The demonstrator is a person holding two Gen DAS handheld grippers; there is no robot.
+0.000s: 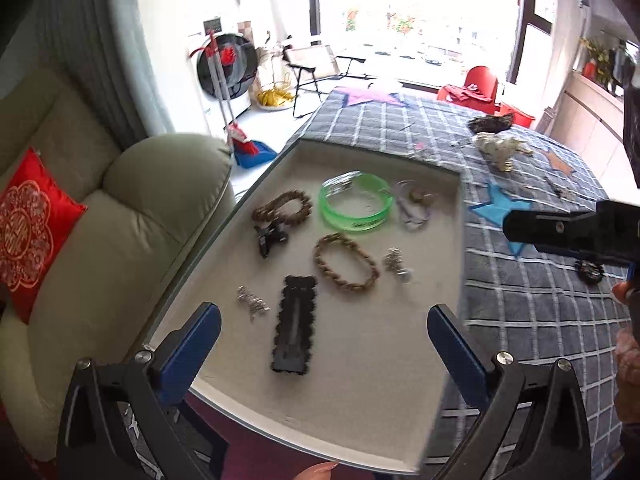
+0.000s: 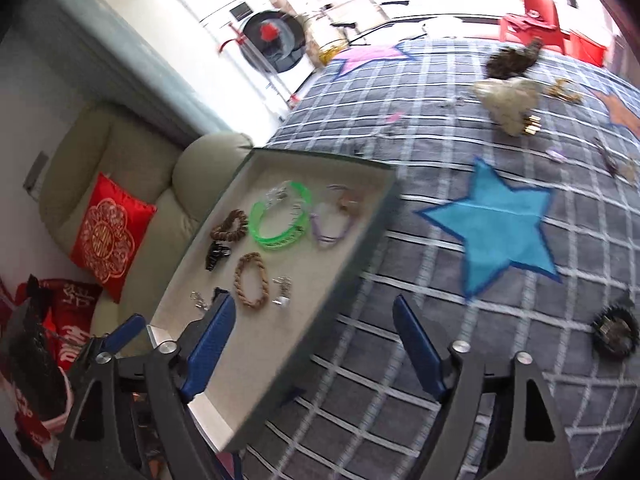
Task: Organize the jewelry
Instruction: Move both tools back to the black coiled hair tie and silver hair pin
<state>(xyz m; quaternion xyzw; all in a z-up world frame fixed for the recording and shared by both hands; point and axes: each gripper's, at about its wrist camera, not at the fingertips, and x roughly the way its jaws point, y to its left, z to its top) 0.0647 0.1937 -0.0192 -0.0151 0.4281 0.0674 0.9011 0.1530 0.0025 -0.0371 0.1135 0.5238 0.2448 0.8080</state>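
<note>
right wrist only: blue star (image 2: 496, 228)

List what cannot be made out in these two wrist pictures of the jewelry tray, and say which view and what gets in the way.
- Black lace hair clip: right wrist view, mostly hidden behind the right claw's finger.
- Tray: left wrist view, its near corners are covered by the left claw.
- Small silver charms: left wrist view, too small to identify.
- Items far on the quilt: right wrist view, blurred.
</note>
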